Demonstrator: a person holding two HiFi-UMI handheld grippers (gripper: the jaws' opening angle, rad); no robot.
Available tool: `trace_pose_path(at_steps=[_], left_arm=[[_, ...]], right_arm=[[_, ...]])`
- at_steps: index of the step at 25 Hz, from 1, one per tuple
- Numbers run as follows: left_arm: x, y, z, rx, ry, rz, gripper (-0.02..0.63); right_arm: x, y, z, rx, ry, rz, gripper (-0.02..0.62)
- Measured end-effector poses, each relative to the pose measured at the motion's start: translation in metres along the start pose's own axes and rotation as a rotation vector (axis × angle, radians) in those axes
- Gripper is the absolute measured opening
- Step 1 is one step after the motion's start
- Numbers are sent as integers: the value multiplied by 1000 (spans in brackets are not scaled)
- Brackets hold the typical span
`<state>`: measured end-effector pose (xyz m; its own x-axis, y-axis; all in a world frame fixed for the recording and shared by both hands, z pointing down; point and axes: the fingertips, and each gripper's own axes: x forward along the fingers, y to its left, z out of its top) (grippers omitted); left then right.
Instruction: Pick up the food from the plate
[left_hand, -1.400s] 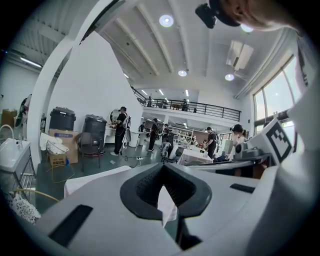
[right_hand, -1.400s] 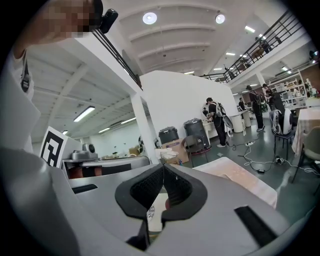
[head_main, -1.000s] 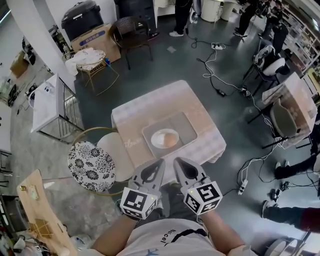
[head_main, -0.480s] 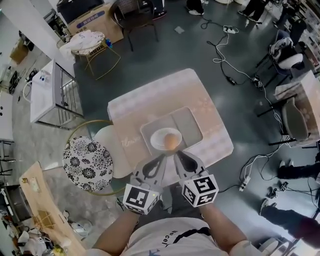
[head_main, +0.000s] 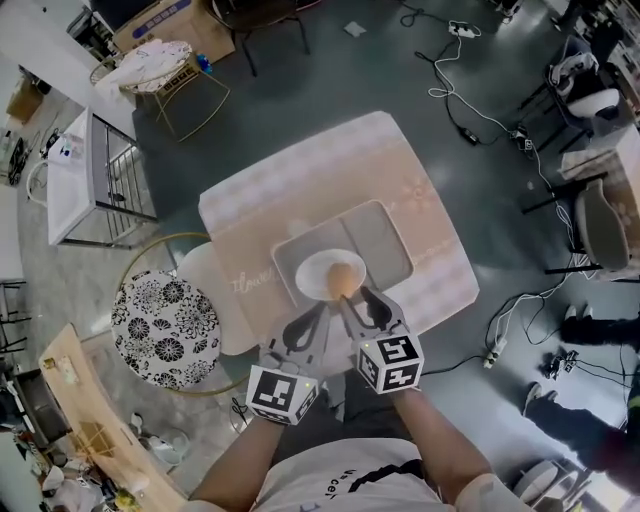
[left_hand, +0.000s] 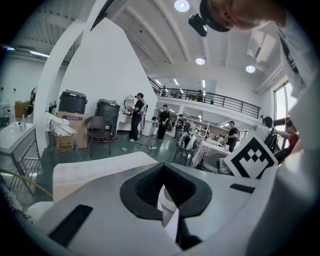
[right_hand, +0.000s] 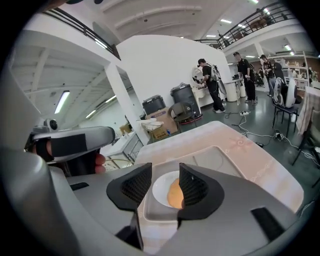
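Now the right gripper, its jaws just opening with nothing between them, hovers just beside the white plate bearing the orange food; the left gripper is closed, empty

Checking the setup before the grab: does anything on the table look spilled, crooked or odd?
Nothing stands out. The plate sits flat in the tray on the table. The food lies whole on the plate, off-centre toward one edge, and nothing is spilled.

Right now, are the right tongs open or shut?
Open. The right tongs have just been opening; jaws stand apart, nothing between them, food on plate ahead.
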<state>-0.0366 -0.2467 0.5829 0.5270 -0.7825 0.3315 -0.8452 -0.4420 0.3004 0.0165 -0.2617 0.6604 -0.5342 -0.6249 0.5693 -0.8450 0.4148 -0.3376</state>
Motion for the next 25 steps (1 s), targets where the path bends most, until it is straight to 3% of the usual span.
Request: trace_pose_path(at_steps=[7, 25], left_arm=[[14, 24, -33, -15, 26, 17, 6], [27, 49, -69, -27, 46, 36, 6]], right_arm=[[41, -15, -35, -33, 55, -48, 233], [92, -33, -78, -67, 137, -149, 301]])
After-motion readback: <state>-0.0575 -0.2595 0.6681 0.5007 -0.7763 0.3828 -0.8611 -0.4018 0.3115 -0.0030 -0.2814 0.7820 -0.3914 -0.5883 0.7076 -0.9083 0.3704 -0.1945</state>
